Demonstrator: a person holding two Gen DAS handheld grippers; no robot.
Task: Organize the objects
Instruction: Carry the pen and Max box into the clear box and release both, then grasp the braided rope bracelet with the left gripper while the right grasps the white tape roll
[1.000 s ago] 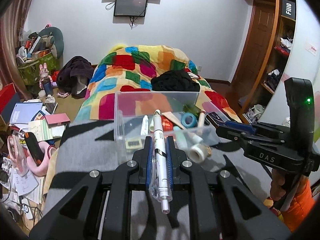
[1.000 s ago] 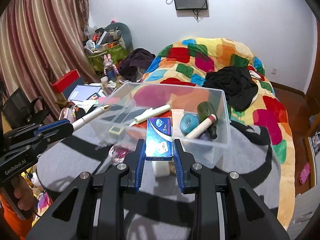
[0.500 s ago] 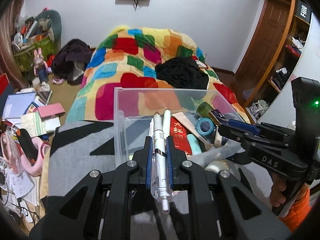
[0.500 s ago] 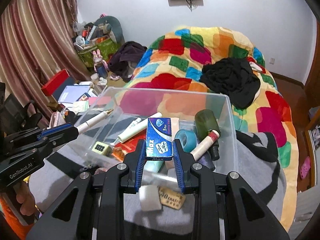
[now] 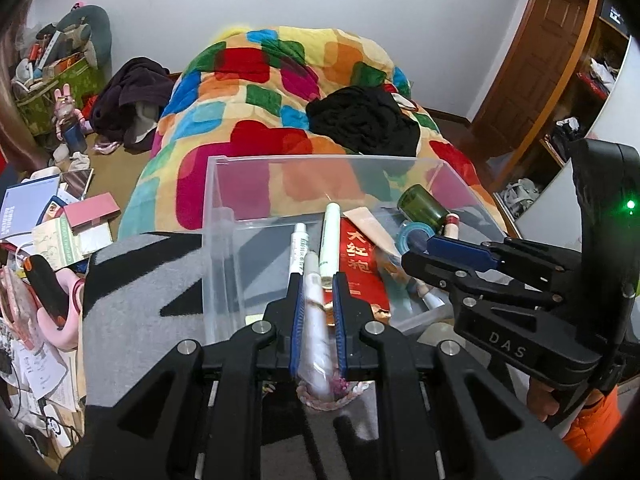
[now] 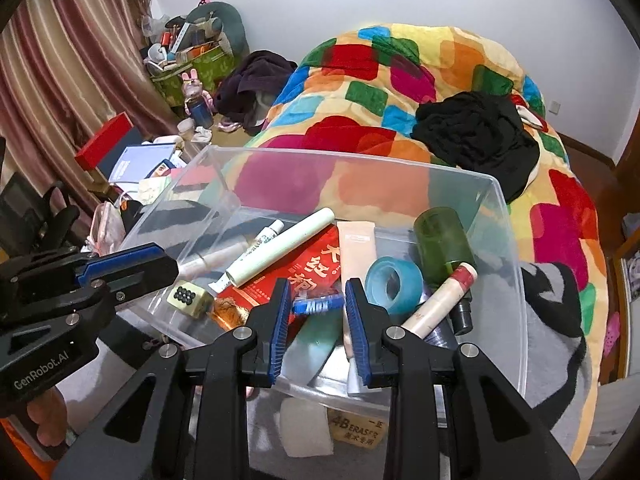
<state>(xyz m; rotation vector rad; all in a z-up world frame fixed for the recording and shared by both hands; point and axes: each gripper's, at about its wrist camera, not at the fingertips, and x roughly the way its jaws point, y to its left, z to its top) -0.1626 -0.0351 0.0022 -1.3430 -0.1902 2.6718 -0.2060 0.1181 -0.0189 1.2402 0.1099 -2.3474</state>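
White pen: between the blue pads of the left hand-held gripper, blurred, pads set narrowly either side of it; whether they grip it, cannot tell. Pen tip points over the near wall of the clear plastic bin.
Blue box: lies in the bin between the tips of the right hand-held gripper, whose pads stand apart from it, jaws open.
Bin contents: red packet, pale green tube, blue tape roll, green bottle.
Bin rests on a grey-and-black blanket; colourful quilt on the bed behind.
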